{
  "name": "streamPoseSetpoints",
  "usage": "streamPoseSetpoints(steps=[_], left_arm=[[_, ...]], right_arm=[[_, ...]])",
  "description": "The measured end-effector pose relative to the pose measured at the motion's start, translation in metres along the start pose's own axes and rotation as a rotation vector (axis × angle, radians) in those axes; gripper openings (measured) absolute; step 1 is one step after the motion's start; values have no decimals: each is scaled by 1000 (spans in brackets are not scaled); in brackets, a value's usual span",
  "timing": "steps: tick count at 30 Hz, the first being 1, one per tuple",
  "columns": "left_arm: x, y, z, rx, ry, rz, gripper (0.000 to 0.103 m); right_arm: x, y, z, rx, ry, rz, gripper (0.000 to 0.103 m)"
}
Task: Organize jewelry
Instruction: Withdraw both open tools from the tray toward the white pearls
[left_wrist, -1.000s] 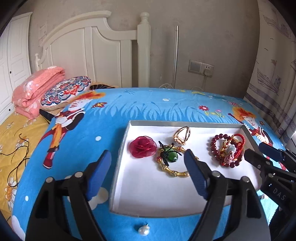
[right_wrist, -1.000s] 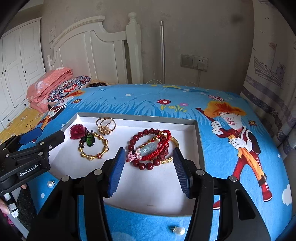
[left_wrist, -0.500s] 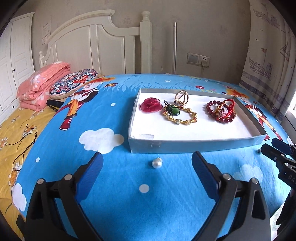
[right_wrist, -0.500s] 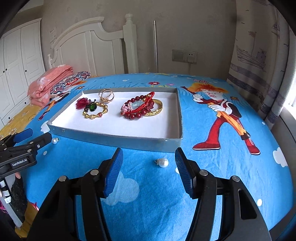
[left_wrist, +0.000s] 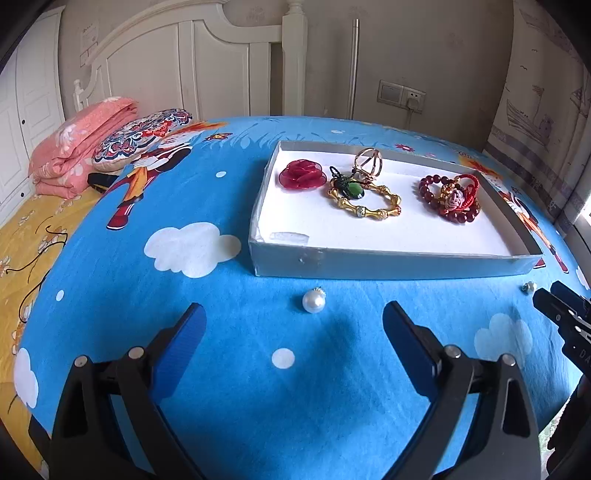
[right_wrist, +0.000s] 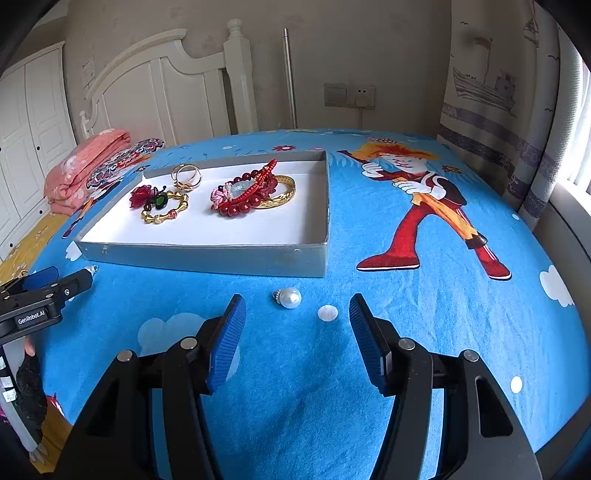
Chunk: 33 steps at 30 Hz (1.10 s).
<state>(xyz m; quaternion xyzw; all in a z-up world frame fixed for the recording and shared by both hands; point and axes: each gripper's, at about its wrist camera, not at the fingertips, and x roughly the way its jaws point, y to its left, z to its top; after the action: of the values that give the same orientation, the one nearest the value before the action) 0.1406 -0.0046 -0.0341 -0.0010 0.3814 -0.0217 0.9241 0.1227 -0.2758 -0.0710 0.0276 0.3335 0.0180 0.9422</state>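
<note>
A shallow grey tray (left_wrist: 391, 264) on a blue cartoon bedspread (left_wrist: 155, 206) holds bracelets and a red flower brooch (left_wrist: 302, 174). Just in front of the tray lie two pearl earrings (left_wrist: 313, 300) (right_wrist: 289, 297). The left gripper (left_wrist: 293, 328) and right gripper (right_wrist: 297, 325), jaws having just been opening, each hover spread and empty before one pearl.

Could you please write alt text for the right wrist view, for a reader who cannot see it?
The open right gripper points down at a pearl earring lying on a blue cartoon bedspread, just in front of a shallow grey tray. The tray holds a red bead bracelet, gold bangle and other jewelry. The left gripper enters at the left edge.
</note>
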Motion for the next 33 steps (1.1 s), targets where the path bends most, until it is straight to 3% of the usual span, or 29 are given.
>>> streamPoseSetpoints(steps=[9, 22, 33], left_arm=[[9, -1, 4, 3, 53, 17, 93], [7, -11, 16, 27, 31, 14, 93], [16, -6, 13, 1, 59, -5, 93]], right_arm=[[6, 5, 11, -38, 16, -29, 56], [12, 3, 16, -21, 19, -23, 56], [16, 9, 15, -60, 22, -23, 54]])
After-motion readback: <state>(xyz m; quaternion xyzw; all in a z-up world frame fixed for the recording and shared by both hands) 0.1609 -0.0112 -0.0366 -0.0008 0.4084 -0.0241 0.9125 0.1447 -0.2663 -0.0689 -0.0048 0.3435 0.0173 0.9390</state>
